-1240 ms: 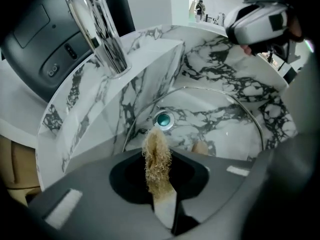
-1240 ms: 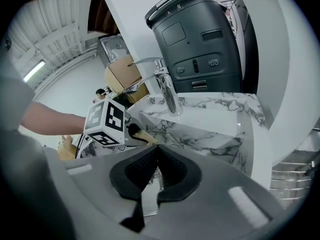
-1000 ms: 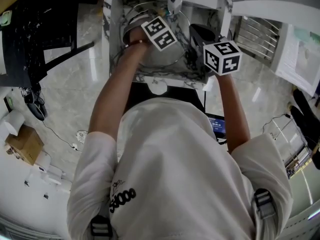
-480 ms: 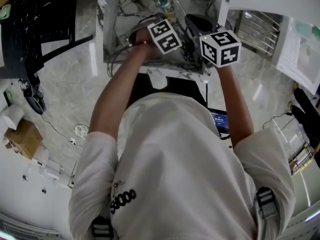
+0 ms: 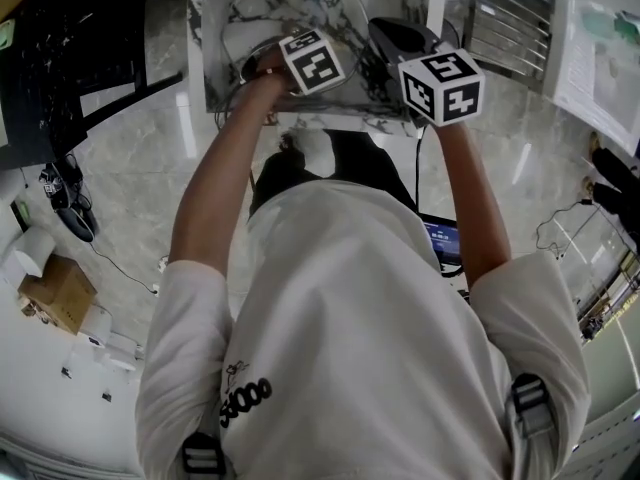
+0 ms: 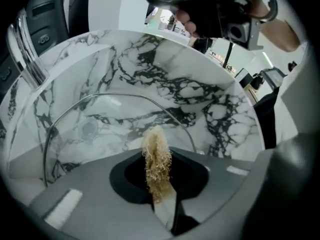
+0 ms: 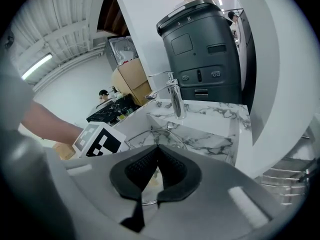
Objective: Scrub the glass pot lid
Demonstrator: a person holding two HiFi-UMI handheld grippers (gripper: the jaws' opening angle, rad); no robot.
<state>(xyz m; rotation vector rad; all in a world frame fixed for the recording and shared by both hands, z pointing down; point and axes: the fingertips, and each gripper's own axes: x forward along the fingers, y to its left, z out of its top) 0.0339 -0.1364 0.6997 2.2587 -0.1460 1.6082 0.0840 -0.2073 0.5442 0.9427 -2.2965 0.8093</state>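
Closest to me, my left gripper (image 6: 159, 184) was clamped tight on a scrubber (image 6: 157, 159), a strip of tan, frizzy fibre that stood up past the jaw tips. Just beyond its frayed end was the glass pot lid (image 6: 107, 134), standing tilted inside the marble sink (image 6: 190, 84). Its metal rim arched over clear glass, and the grey-veined basin wall showed through it. I could not tell whether the fibre touched the glass.

My right gripper (image 7: 156, 151) had its jaws together at the tips, with a narrow gap lower down between the dark pads. Through that gap, and just past the tips, I saw the lid's rim again. Whether the jaws nipped any part of it I could not make out. To the left of those jaws was the marker cube of my left gripper, with my forearm behind it.

Farther on, a chrome faucet (image 7: 175, 101) stood on the sink's back ledge. Behind it rose a tall dark grey appliance (image 7: 210, 49) with buttons on its front.

From my head camera, both grippers hung over the basin, left beside right, with pale polished floor (image 5: 130, 198) off to the left.
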